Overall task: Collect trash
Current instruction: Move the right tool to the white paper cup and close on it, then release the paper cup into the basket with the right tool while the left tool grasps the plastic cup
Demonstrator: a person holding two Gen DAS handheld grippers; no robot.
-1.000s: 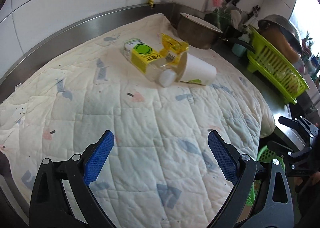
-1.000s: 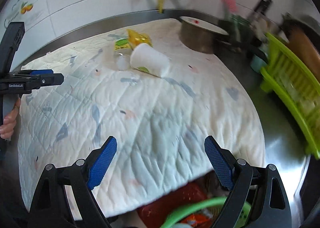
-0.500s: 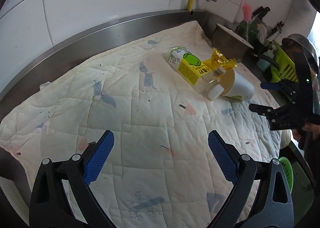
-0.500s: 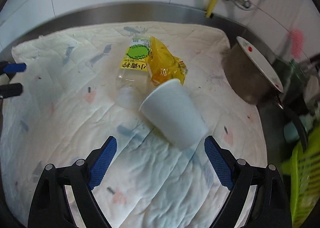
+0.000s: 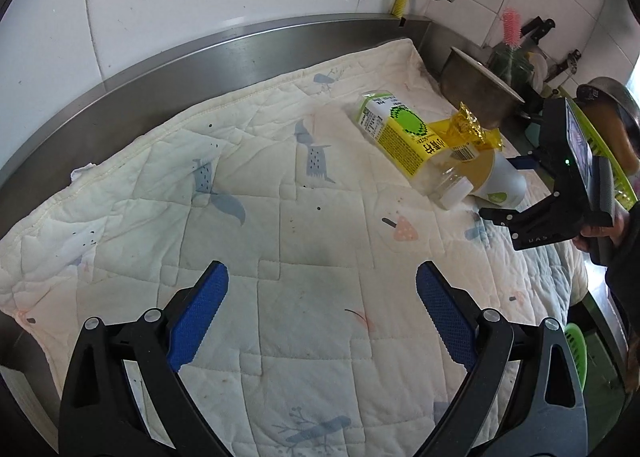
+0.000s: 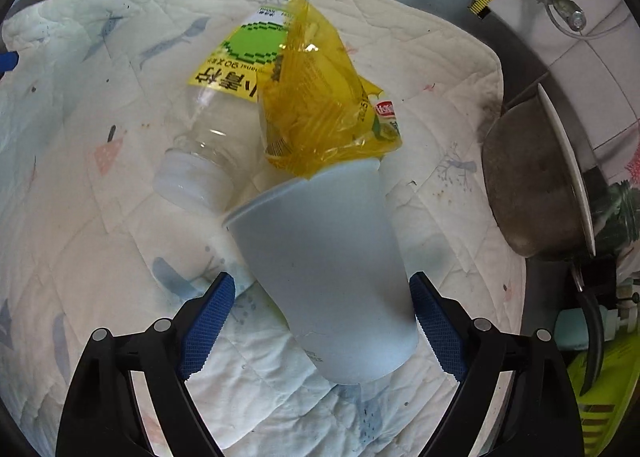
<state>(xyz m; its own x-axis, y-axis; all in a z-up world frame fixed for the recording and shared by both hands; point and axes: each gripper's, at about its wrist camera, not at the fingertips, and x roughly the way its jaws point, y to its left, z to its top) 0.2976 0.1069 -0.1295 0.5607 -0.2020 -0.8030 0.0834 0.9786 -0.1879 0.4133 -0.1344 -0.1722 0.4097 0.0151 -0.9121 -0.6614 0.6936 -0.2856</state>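
A white paper cup (image 6: 328, 257) lies on its side on the quilted mat (image 6: 100, 237), its mouth toward a clear plastic bottle (image 6: 208, 137) with a yellow-green label. A crumpled yellow wrapper (image 6: 316, 105) rests on both. My right gripper (image 6: 320, 313) straddles the cup's base end. Its jaws are closing; the right pad is at the cup's wall and the left pad stands clear of it. In the left wrist view the cup (image 5: 500, 181), bottle (image 5: 400, 137) and wrapper (image 5: 468, 129) lie far right, with the right gripper (image 5: 508, 189) over them. My left gripper (image 5: 322, 313) hangs open above bare quilt.
A metal pot (image 6: 532, 177) stands just right of the trash, at the quilt's corner. A green dish rack (image 6: 600, 397) sits further right. A steel backsplash (image 5: 200, 69) and tiled wall close the back. Below the counter's right edge a green basket (image 5: 576, 349) shows.
My right gripper swept across the quilt and came down over the cup, rolling as it went; its jaws have narrowed a little. My left gripper shifted sideways and stays open.
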